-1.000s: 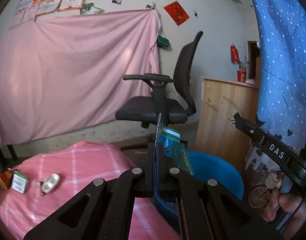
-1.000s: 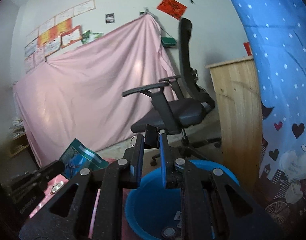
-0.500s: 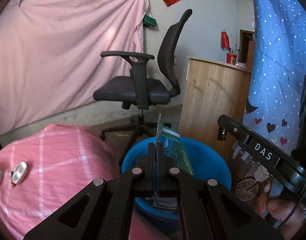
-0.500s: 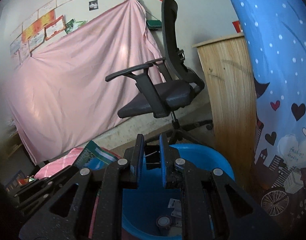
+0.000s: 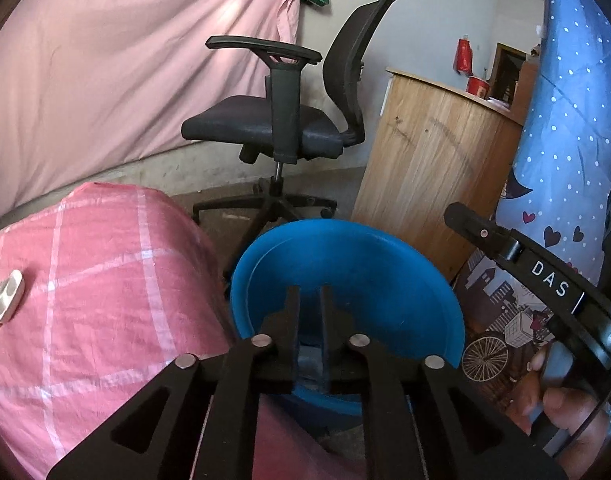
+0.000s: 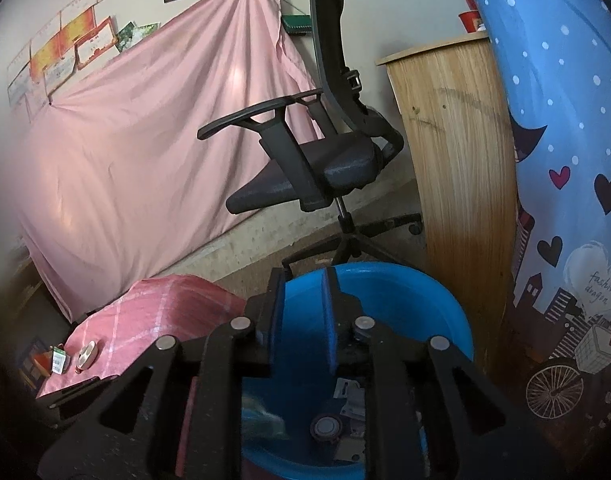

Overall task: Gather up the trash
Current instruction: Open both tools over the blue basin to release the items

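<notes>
Both tongs, left (image 5: 309, 300) and right (image 6: 303, 292), hang parted and empty over the blue basin (image 5: 385, 248), placed to drop rubbish inside. More bits lie on the pink worktop (image 5: 105, 280) at nine o'clock.

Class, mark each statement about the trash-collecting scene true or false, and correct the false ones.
1. The left tool grips a green packet. False: its fingers stand apart with nothing between them.
2. The blue basin sits on the floor beside the pink checked cloth. True.
3. The blue basin holds nothing. False: the right wrist view shows scraps and a round cap at its bottom.
4. A small white case lies on the pink checked cloth. True.
5. The office chair is red. False: it is black.
6. The right tool is open above the blue basin. True.
</notes>
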A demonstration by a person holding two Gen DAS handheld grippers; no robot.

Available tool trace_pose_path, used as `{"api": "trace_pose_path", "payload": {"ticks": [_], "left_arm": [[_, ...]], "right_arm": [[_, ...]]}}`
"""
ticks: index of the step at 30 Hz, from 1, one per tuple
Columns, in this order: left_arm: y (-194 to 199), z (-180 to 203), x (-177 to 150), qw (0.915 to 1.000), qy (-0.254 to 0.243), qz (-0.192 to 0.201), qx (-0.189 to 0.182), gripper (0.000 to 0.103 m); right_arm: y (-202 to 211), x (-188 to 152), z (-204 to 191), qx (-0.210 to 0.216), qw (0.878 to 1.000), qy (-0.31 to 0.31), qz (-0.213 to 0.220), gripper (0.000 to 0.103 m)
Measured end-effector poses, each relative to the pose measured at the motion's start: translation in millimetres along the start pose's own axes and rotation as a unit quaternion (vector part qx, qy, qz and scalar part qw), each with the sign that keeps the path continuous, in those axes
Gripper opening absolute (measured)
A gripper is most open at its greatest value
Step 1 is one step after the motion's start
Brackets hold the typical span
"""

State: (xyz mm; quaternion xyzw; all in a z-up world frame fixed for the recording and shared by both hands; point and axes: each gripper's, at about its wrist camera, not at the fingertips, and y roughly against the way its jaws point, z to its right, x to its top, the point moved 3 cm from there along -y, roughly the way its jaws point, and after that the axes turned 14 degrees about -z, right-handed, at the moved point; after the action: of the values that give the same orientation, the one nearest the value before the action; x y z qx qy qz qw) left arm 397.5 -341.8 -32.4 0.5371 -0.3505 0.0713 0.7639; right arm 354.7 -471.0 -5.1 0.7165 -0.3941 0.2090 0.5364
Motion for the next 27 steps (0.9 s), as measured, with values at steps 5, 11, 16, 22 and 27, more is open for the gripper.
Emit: {"api": "trace_pose_path", "payload": {"ticks": [5,11,16,22,27], "left_arm": [[5,-6,1,0.9999,0.012,0.01,0.001,0.018],[15,-15,2,0.9994,0.024,0.021,0.011,0.018],[29,-27,2,0.9985,0.037,0.034,0.021,0.018],[55,-49,4,0.9959,0.056,0.061,0.037,0.018],[82,-72,0,0.9917,0.076,0.086,0.057,0.018]], "right_arm": [[0,0,-1,0.0,1.0,0.001,0.001,0.052],[-1,1,-6,0.002,1.0,0.009,0.001,0.055],[3,5,-15,0.008,1.0,0.015,0.01,0.059],[9,7,-36,0.024,0.999,0.034,0.029,0.065],[16,6,-64,0.042,0.996,0.056,0.054,0.071]]}}
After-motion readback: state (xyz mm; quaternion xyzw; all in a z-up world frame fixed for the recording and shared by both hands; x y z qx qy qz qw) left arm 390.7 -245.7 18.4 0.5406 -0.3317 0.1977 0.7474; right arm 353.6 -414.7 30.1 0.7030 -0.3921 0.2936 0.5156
